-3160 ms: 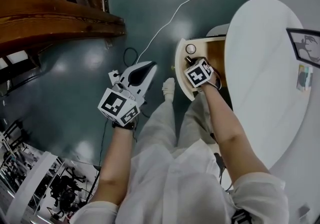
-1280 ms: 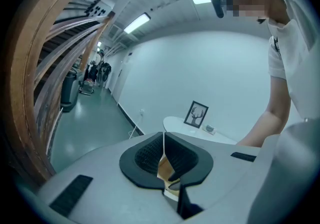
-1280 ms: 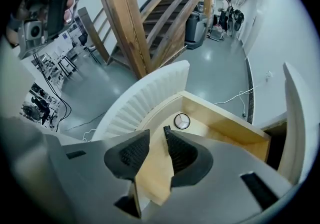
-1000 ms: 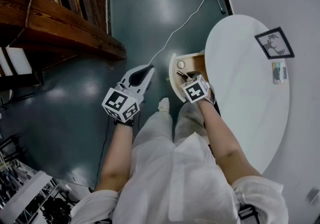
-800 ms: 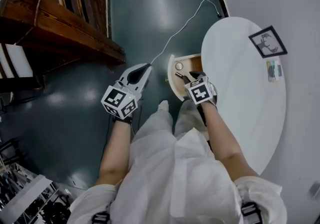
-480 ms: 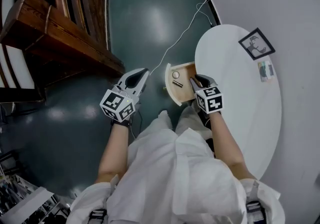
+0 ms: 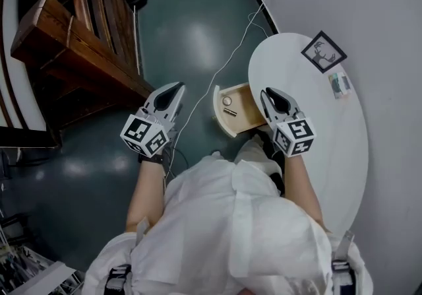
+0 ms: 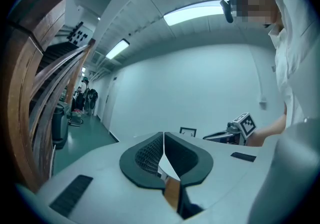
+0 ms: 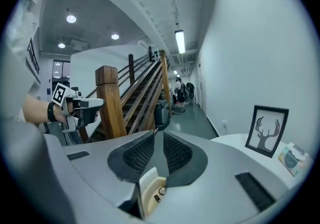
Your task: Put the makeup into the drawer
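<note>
The small wooden drawer (image 7: 245,115) stands pulled out from under the round white table (image 7: 316,129). In it lie a round compact (image 7: 227,100) and a dark makeup stick (image 7: 229,112). My right gripper (image 7: 269,92) hovers above the drawer's right side, over the table edge; its jaws are closing and hold nothing. The right gripper view looks between them (image 9: 158,132) down at the drawer (image 9: 147,180) with the compact (image 9: 161,191). My left gripper (image 7: 178,86) hangs over the floor left of the drawer. Its jaws meet at the tips (image 8: 163,133), empty.
A wooden staircase (image 7: 72,43) fills the upper left. A white cable (image 7: 224,63) runs across the green floor to a wall socket. On the table's far end stand a framed deer picture (image 7: 324,51) and a small box (image 7: 339,82).
Both grippers rose. The right one lifted out of the drawer to above the table edge and its jaws narrowed. The stick and compact stay in the drawer.
</note>
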The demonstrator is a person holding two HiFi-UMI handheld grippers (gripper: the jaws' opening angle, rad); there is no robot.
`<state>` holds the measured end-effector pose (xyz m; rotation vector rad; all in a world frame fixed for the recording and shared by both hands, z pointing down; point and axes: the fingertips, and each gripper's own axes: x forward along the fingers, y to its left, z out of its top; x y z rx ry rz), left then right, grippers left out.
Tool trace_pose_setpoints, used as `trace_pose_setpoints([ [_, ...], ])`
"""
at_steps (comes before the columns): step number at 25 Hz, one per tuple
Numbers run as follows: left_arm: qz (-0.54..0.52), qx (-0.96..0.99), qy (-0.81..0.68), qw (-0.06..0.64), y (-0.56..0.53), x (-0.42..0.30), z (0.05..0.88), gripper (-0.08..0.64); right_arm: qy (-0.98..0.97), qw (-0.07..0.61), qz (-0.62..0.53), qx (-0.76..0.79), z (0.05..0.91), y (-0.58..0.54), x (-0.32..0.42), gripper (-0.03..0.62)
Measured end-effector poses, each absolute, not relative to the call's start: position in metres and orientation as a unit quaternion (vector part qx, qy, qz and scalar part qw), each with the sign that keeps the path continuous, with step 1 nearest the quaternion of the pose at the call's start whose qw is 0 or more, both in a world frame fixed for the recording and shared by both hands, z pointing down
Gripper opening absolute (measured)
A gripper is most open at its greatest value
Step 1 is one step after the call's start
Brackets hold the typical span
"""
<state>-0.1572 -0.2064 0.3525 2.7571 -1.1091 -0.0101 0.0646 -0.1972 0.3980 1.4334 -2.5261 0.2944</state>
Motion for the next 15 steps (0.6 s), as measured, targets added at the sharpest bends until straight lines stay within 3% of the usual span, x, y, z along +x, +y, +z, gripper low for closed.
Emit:
trace_pose_setpoints([
  [5, -0.035, 0.922, -0.381, 0.055, -0.201, -0.169, 0.315, 0.021, -0.840, 0.037, 0.062, 0.537, 0.344, -0.183, 0.093, 0.043],
  [15, -0.081, 0.918, -0.388, 0.011, -0.195, -0.177, 0.254, 0.021, -0.818, -0.044, -0.023, 0.573, 0.249, -0.173, 0.131, 0.015],
])
